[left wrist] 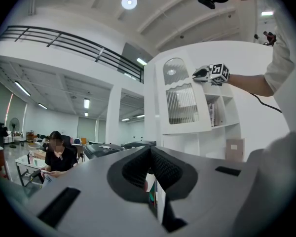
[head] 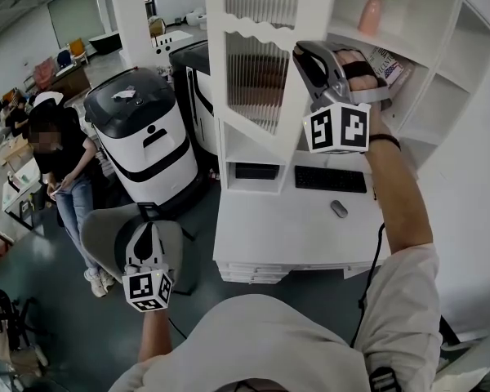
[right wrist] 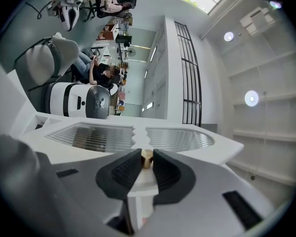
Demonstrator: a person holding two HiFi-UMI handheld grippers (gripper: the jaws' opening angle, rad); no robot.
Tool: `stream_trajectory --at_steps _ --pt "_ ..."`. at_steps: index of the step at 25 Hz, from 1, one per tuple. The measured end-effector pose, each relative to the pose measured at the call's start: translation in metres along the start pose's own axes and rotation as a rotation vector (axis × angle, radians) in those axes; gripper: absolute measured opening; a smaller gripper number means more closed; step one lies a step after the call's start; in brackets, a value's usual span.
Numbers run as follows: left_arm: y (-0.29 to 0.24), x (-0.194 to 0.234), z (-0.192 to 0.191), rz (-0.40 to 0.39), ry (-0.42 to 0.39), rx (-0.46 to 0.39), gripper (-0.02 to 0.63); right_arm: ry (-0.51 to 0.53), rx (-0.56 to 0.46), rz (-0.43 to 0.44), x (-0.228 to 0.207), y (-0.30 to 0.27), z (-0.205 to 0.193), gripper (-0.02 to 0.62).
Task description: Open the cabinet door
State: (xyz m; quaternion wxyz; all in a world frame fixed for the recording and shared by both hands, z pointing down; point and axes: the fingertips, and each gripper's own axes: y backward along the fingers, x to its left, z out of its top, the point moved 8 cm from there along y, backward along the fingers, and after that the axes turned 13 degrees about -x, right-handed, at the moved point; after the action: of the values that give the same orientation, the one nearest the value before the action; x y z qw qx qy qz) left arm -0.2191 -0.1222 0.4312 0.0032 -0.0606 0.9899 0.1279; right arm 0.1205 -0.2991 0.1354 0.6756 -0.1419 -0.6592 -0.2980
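**At the upper cabinet: door pinched by its knob, part-way open**

High on the white cabinet [head: 441,64], the cabinet door [head: 261,80] with its 2 ribbed glass panes stands swung out from the front, so the shelves [head: 408,96] behind it show. On the door's free edge sits a small brass knob [right wrist: 146,158]. The right gripper [head: 309,57] is raised to it and pinches it between its 2 dark pads [right wrist: 165,171], with the door's edge running down between the jaws.

The step in hand looks like the pull itself: the knob is gripped and the door is off its frame but not yet wide. The next move likely calls for drawing the knob round along the door's hinge arc, since so small a knob could slip from a straight tug.

The left gripper [head: 145,233] hangs low and well apart, its fingers pressed together on nothing. Below the cabinet, a desk [head: 261,235] carries a keyboard [head: 330,179] and a mouse [head: 338,209]; a pink vase [head: 370,15] stands on an upper shelf
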Motion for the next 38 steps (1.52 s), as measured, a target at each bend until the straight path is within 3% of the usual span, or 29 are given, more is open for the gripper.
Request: stream_trajectory --at_steps 38 --pt "0.077 0.044 0.021 0.134 -0.032 -0.006 -0.002 0.1 0.176 0.089 -0.008 -0.019 0.106 0.075"
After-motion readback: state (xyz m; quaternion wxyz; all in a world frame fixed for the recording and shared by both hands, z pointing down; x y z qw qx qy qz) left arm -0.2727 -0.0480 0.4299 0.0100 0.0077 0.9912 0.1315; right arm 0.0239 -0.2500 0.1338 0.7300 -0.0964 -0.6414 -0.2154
